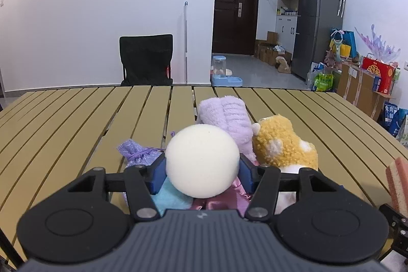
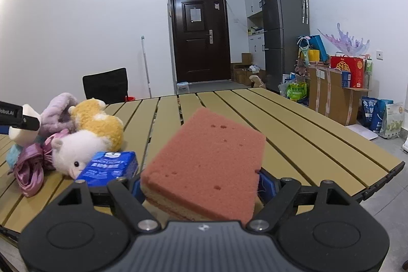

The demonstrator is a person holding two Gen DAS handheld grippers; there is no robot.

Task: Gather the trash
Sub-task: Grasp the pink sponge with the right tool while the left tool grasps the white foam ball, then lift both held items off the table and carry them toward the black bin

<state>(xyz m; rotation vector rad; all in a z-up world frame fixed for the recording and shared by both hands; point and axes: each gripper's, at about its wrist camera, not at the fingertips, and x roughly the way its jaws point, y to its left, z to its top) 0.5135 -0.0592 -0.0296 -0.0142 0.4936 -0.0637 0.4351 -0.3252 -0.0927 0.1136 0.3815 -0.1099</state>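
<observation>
Left wrist view: left tool [image 1: 202, 165], pads clamped on cream foam ball [image 1: 202, 160] at lower centre above the desk [image 1: 76, 119]; right tool [image 2: 201, 185] grips pink sponge [image 2: 211, 159]; advised: lift straight, clear of plush toys [image 1: 283, 144].

plush toys [image 1: 255, 134] blocking ahead, table [image 1: 76, 119] left clear

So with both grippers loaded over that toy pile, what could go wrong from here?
1. The round cream foam ball is pinched only at its sides by the left gripper; it could squirt out.
2. Lifting it may drag the purple satin cloth beneath.
3. The pink sponge is held by one end and could sag.
</observation>
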